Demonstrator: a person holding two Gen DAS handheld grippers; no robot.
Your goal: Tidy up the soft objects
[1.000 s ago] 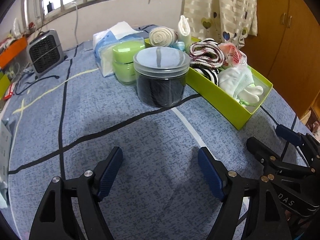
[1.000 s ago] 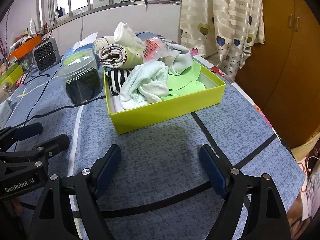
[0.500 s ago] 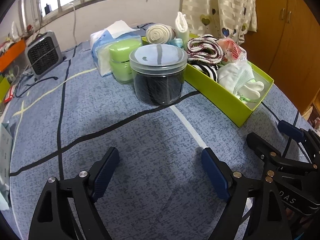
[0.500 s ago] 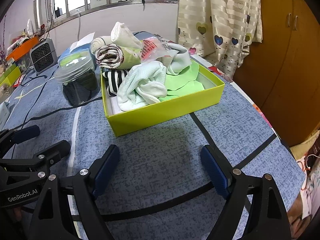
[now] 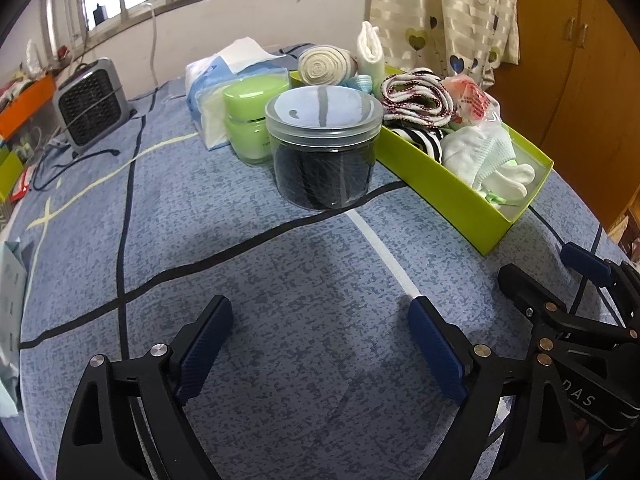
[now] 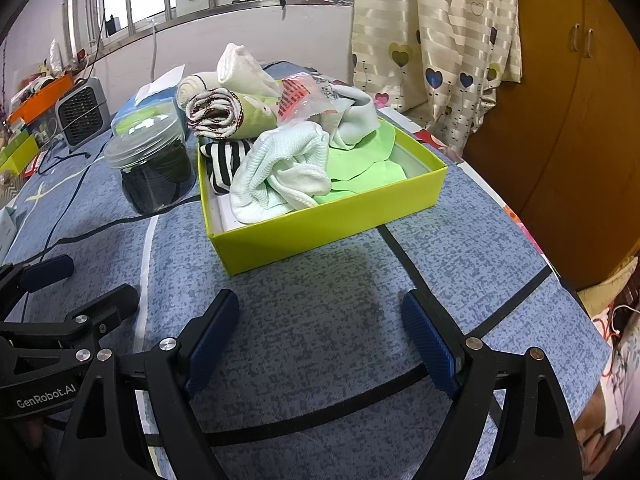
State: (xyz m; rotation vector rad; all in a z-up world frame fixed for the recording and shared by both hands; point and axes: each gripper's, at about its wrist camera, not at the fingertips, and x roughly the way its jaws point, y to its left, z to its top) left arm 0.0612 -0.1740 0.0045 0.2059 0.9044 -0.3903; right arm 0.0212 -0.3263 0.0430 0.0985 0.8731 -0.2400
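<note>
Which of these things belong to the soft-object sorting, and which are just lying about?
Job:
green box
pale green sock
striped sock
rolled brown-trimmed cloth
cream roll

Lying about:
clear jar
green-lidded jar
tissue pack
small fan

Layout of the worktop (image 5: pixel 240 280) as we see it from the two wrist views.

We find the box (image 6: pixel 332 226) at the right, holding the rolled and folded cloths (image 6: pixel 280 176) piled inside it. Just left of the box stands the lidded jar (image 5: pixel 324 148); behind the jar sits a smaller jar (image 5: pixel 252 120), and behind that a tissue pack (image 5: pixel 224 72). The fan heater (image 5: pixel 90 100) stands well apart at the far left. The curtain (image 6: pixel 436 40) hangs behind the box.
</note>
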